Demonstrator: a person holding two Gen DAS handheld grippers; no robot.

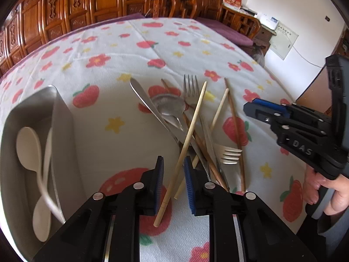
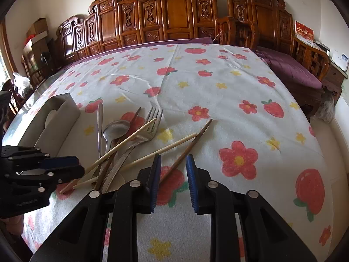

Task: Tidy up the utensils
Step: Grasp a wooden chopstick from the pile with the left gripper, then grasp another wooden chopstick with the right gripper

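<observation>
Bamboo catches the eye first in the left wrist view: a pale bamboo chopstick point(image 1: 187, 148) runs from upper centre down between the blue pads of the left tongs point(image 1: 173, 185), which stand released, neither pad pressing on it. Behind it, in the middle of the frame, lies a heap of utensils on the flowered cloth of the bench point(image 1: 122, 50): a table knife point(image 1: 150, 107), a metal spoon point(image 1: 171, 107), two forks point(image 1: 230, 154) and further chopsticks, crossed over one another. At the left edge a metal tray point(image 1: 63, 118) holds two cream spoons point(image 1: 28, 148). At the right edge a hand point(image 1: 325, 192) carries the right tongs point(image 1: 254, 110).

Seen from the right wrist, the right tongs point(image 2: 173, 181) hang released at lower centre, with the end of a dark wooden chopstick point(image 2: 189, 146) between their pads, untouched. The heap sits left of centre, the tray at the far left, and the left tongs point(image 2: 72, 163) enter from the left edge just beside the pile.
</observation>
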